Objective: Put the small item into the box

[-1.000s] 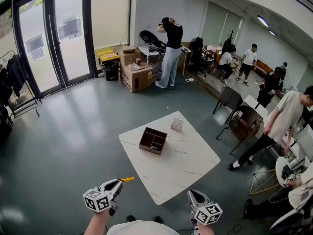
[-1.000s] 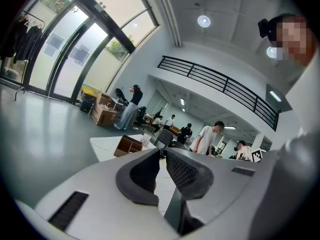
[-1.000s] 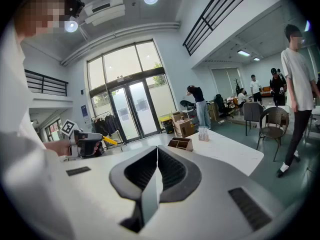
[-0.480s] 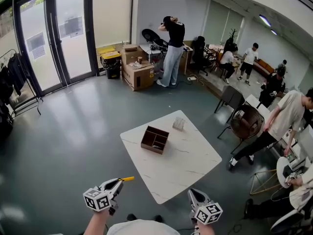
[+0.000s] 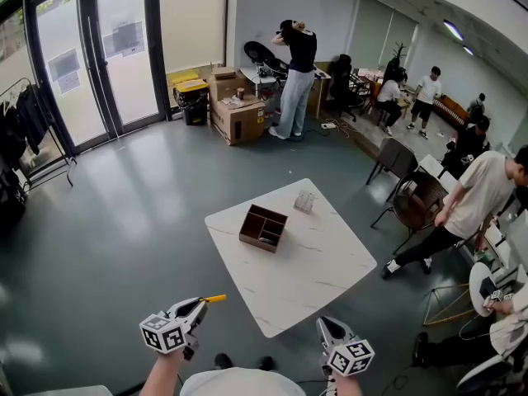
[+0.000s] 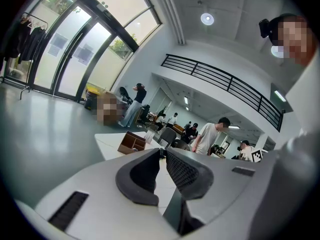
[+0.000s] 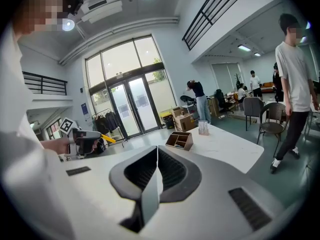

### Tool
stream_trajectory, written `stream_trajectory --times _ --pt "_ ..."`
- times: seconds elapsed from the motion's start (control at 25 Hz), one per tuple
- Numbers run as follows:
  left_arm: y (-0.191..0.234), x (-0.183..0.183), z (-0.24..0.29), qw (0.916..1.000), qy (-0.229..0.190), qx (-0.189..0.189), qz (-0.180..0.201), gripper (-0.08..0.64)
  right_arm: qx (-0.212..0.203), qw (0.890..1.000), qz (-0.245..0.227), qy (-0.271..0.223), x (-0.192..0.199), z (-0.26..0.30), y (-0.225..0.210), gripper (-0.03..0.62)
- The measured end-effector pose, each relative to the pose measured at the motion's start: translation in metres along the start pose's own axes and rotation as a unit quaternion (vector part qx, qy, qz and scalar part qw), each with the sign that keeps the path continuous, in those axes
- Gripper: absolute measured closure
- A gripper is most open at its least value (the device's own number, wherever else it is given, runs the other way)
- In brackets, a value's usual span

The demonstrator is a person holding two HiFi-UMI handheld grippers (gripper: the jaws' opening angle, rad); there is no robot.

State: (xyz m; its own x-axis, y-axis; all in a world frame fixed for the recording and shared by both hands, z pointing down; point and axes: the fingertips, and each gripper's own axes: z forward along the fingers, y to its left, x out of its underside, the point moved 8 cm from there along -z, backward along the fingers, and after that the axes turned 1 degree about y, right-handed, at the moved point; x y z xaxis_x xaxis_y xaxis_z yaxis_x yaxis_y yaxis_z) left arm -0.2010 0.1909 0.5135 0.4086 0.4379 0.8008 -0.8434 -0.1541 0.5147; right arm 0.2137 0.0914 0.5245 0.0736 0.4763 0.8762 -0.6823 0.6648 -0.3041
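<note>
A brown wooden box (image 5: pixel 262 228) with open compartments stands on the white marble table (image 5: pixel 313 271), toward its far left side. A small clear item (image 5: pixel 305 202) stands upright near the table's far corner, apart from the box. Both grippers are held low in front of me, short of the table's near edge. My left gripper (image 5: pixel 196 309) and my right gripper (image 5: pixel 327 330) are both shut with nothing in them. In the left gripper view the shut gripper (image 6: pixel 162 151) points toward the box (image 6: pixel 132 142). The right gripper (image 7: pixel 157 148) faces the box (image 7: pixel 180 140) and the clear item (image 7: pixel 203 128).
A person in a pale shirt (image 5: pixel 474 200) leans beside chairs (image 5: pixel 410 206) right of the table. Another person (image 5: pixel 293 68) stands by cardboard boxes (image 5: pixel 237 115) at the back. Glass doors (image 5: pixel 99 56) and a clothes rack (image 5: pixel 21 147) are at the left.
The head view has drifted a little, so the table and box sit slightly further right in the frame. Both grippers stay shut in the same place.
</note>
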Motion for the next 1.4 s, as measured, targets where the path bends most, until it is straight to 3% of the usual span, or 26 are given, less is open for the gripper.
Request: stream_trajectory --times 0.84,1.4 --pt "-0.067 0.05 0.03 0.9991 0.0 -0.042 -0.007 0.508 -0.055 0.998 0.006 0.027 0.015 -0.015 -0.066 0.565" --pt "-0.06 0.05 0.043 0.9986 0.014 -0.05 -0.011 0.508 -0.056 0.997 0.027 0.042 0.023 0.003 -0.08 0.565"
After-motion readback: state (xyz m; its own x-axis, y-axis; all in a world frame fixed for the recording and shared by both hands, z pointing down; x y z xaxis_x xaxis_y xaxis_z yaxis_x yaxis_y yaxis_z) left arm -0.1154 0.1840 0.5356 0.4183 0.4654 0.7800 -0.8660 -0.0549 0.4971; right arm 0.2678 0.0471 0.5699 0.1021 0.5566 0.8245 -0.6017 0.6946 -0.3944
